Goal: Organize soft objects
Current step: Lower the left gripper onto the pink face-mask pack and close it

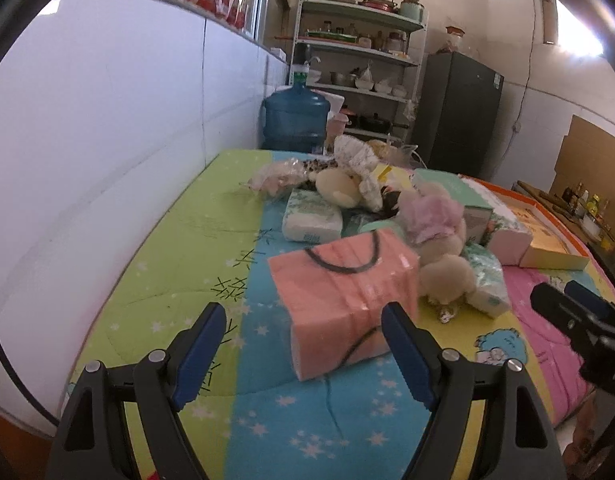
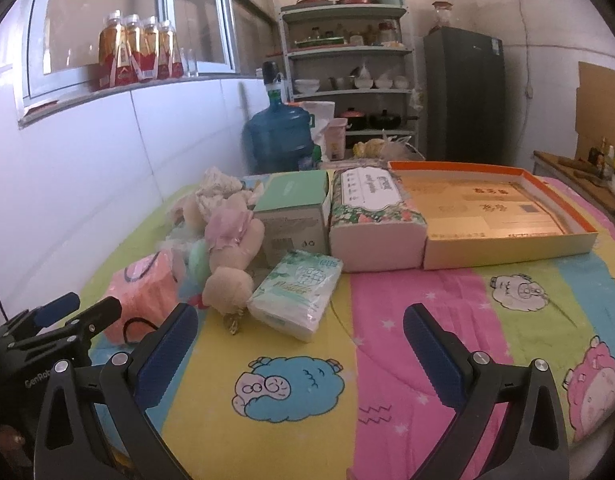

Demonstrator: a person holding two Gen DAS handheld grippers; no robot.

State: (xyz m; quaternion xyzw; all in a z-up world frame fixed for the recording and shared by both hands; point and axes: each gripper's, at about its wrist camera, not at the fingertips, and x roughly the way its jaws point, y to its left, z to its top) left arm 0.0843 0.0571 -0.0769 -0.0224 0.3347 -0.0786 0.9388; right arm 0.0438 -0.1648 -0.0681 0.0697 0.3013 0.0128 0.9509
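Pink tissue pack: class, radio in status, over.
Both grippers, left and right, jaws open, empty. Pink pack on quilt, just ahead of left jaws, untouched. Plush toy crowds its right side.

the quilt (image 2: 387,320) is matt printed cloth, lightly creased. the pink pack (image 1: 343,292) is tissue in glossy clear film. the plush toy (image 2: 231,276) looks fuzzy and soft. the tray (image 2: 507,248) is smooth matt cardboard. the gripper pads (image 2: 167,352) are ribbed blue rubber on matt black plastic with shiny metal pins.
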